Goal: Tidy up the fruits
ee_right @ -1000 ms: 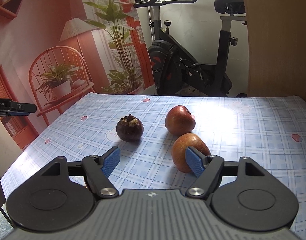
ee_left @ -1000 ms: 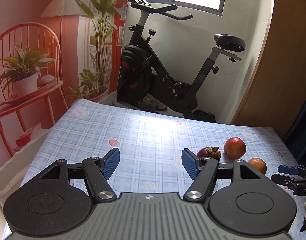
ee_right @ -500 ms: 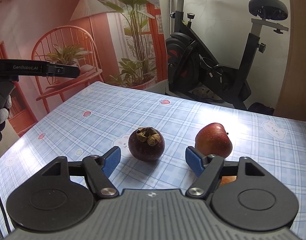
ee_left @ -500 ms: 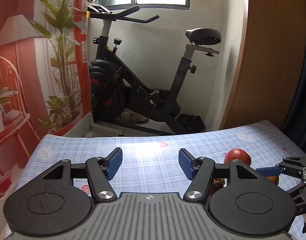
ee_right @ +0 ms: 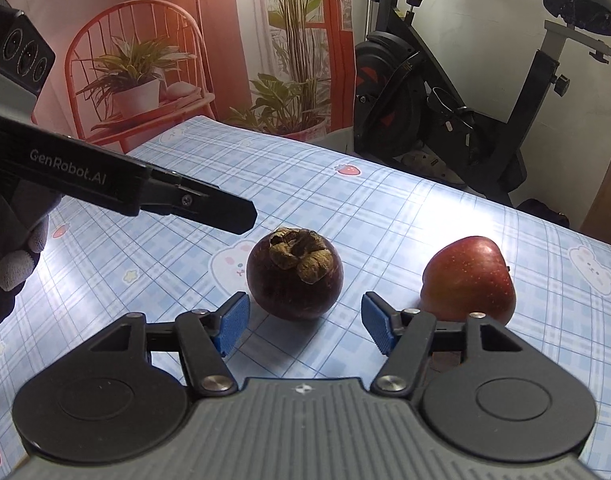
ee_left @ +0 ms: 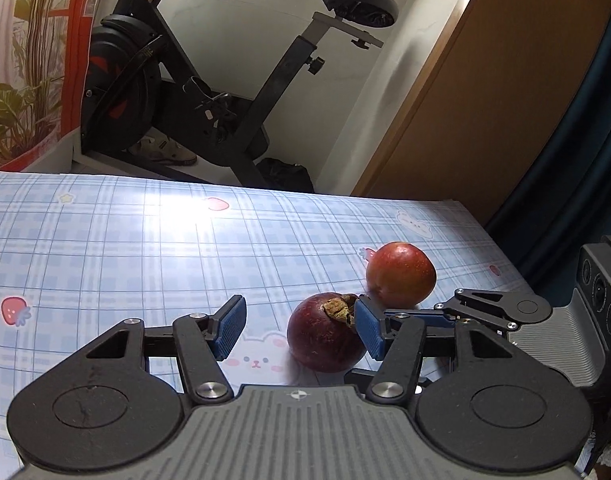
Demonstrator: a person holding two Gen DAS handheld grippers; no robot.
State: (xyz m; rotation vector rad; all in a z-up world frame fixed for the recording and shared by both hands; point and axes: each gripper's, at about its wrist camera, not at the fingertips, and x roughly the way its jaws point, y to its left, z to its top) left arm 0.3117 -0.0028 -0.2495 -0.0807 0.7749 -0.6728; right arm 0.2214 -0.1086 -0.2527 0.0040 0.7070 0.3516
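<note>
A dark purple mangosteen [ee_left: 325, 332] [ee_right: 293, 276] with a dry brown cap sits on the blue plaid tablecloth [ee_left: 145, 248] [ee_right: 385, 208]. A red apple [ee_left: 401, 274] [ee_right: 469, 280] rests just right of it. My left gripper [ee_left: 299, 328] has the mangosteen between its closing jaws. The right pad is at the fruit's cap and the left pad stands well clear. My right gripper [ee_right: 305, 326] is also closing, with the mangosteen just ahead of its blue pads and nothing pressed. Each gripper shows in the other's view, the left gripper [ee_right: 145, 192] from the left and the right gripper [ee_left: 501, 308] from the right.
A gloved hand [ee_right: 9, 264] holds the left gripper. An exercise bike [ee_left: 209, 112] [ee_right: 465, 92] stands past the table's far edge. A wooden panel [ee_left: 485, 100] rises at the right. A wall picture of a red chair and plants [ee_right: 145, 80] lies left.
Both grippers have come forward and down toward the mangosteen. The left one swung right until the fruit sat between its fingers. Both pairs of jaws have narrowed.
</note>
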